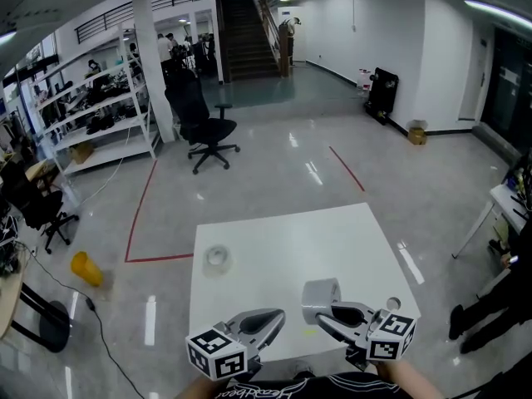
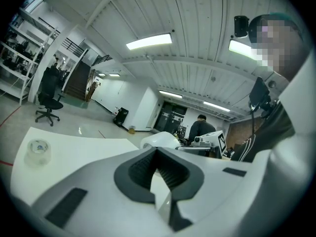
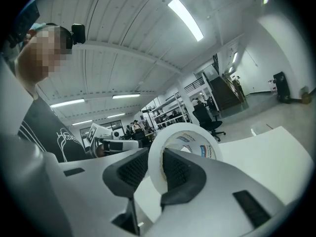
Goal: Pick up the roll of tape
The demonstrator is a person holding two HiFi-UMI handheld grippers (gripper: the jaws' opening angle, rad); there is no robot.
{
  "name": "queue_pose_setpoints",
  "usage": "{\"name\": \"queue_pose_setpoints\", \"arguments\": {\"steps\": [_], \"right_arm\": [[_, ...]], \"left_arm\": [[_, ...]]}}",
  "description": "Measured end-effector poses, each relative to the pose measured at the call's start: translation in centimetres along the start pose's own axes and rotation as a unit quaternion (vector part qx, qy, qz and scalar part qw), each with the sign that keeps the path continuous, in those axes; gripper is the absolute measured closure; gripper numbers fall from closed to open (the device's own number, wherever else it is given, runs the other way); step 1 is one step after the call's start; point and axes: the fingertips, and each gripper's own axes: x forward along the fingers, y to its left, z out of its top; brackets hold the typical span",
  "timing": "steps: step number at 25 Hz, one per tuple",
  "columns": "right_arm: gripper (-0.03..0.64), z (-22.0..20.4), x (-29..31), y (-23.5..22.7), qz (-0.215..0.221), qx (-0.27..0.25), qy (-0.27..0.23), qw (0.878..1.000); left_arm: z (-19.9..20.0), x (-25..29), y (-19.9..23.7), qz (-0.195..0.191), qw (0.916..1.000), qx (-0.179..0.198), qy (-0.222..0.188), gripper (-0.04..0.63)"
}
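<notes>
A white roll of tape [image 1: 320,296] hangs just above the near edge of the white table [image 1: 332,239], with my right gripper [image 1: 326,310] shut on its wall. In the right gripper view one pad sits inside the roll [image 3: 197,132] and the other outside it, at the gripper [image 3: 155,154]. A second, clear roll of tape [image 1: 217,258] lies flat on the table's left part, also in the left gripper view [image 2: 38,151]. My left gripper [image 1: 264,321] hovers at the near table edge, shut and empty [image 2: 158,154], to the left of the held roll [image 2: 160,139].
A small round object [image 1: 393,303] lies on the table's near right corner. On the floor beyond are a black office chair [image 1: 208,127], a yellow object [image 1: 86,268], red floor lines [image 1: 141,214] and shelving [image 1: 100,106]. A person's legs [image 1: 478,314] stand at the right.
</notes>
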Motion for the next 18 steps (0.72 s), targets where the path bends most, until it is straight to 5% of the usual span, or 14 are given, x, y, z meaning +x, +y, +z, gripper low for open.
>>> {"name": "queue_pose_setpoints", "arguments": {"steps": [18], "right_arm": [[0.525, -0.2, -0.01, 0.47, 0.0, -0.007, 0.005, 1.0]], "left_arm": [[-0.28, 0.28, -0.89, -0.005, 0.9999, 0.012, 0.011, 0.592]]}}
